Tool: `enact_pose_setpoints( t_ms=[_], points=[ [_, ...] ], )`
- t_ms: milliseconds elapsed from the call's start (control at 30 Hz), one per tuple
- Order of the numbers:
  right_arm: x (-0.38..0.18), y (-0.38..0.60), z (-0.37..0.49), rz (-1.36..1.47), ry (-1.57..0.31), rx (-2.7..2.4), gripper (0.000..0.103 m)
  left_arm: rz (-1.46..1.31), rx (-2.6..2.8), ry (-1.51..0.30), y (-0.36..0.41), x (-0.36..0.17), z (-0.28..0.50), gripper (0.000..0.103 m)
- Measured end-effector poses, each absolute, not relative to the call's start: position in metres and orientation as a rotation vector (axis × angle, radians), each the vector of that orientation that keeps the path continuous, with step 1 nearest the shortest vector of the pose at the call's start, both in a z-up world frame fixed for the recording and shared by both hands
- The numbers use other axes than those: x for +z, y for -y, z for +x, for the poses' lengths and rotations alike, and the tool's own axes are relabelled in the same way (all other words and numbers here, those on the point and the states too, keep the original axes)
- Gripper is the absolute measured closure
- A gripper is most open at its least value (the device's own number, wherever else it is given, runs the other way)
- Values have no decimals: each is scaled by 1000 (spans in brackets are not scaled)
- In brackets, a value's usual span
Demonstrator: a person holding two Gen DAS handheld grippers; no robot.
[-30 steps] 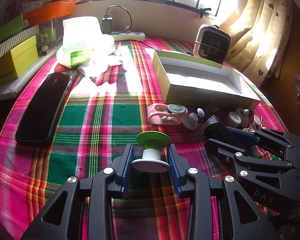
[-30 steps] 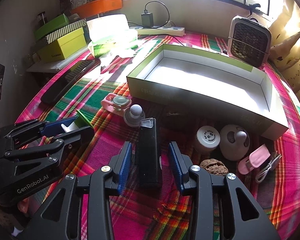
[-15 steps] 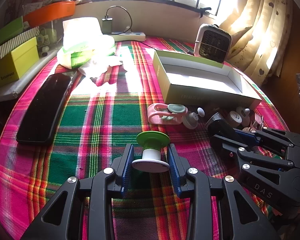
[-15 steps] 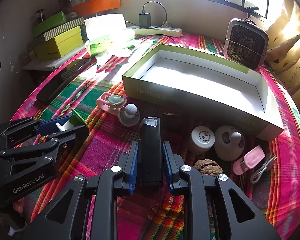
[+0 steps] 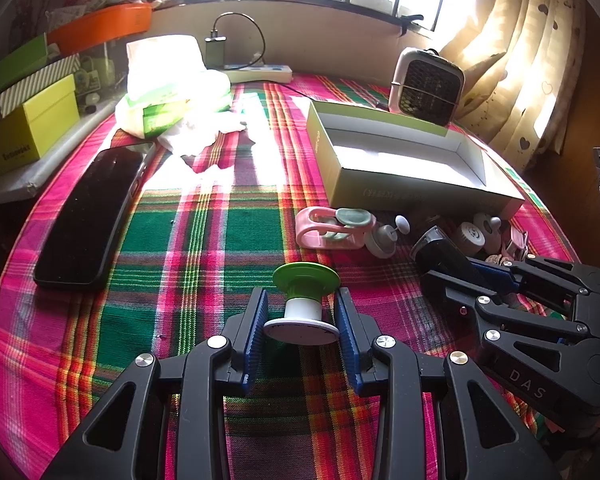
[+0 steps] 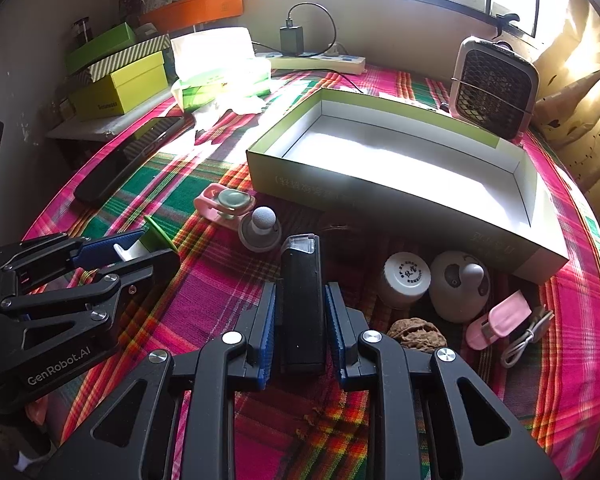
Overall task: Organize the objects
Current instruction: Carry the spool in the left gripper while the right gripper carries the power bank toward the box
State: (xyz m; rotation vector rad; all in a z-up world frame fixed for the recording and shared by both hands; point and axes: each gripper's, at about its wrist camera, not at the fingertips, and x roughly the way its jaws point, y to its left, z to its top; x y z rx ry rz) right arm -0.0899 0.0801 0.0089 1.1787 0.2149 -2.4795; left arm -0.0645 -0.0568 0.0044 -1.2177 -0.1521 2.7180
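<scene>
Two hand-held grippers are working side by side over a desk draped in a pink-and-green plaid cloth, each one already holding an item for tidying. The left gripper is clamping the white base of a green-topped spool, its blue pads pressing on either side of the rim while the green end is pointing toward the window. The right gripper is squeezing a slim black device along its long sides, a hold that is keeping the clear-capped end pointing toward the open box. That shallow green-sided box is sitting empty just beyond the clutter, and it is likely serving as the place where the loose things are going.

Still waiting on the cloth in front of the box are a pink clip, a grey knobbed stand, a white round container, a pale dome-shaped gadget, a walnut, a second pink piece and a coiled white cable. They are lying bunched against the box's near wall, within easy reach of either gripper. A long dark phone is resting well apart on the left side of the desk, while a small fan heater is standing behind the box near the curtains
</scene>
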Motion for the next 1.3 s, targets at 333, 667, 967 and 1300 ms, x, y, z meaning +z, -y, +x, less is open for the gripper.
enact_pose_setpoints(
  t_ms=[333, 667, 967, 1300],
  points=[
    [9, -80, -90, 1179, -214, -2478, 79, -1227, 2717, 146, 58, 5, -65, 72],
    [18, -86, -89, 1155, -207, -2484, 79, -1206, 2718, 138, 68, 17, -59, 72],
    [36, -94, -93, 1120, -201, -2505, 79, -1173, 2709, 114, 73, 35, -55, 72],
    [61, -112, -103, 1096, -154, -2545, 79, -1115, 2691, 89, 57, 61, -68, 72]
  ],
)
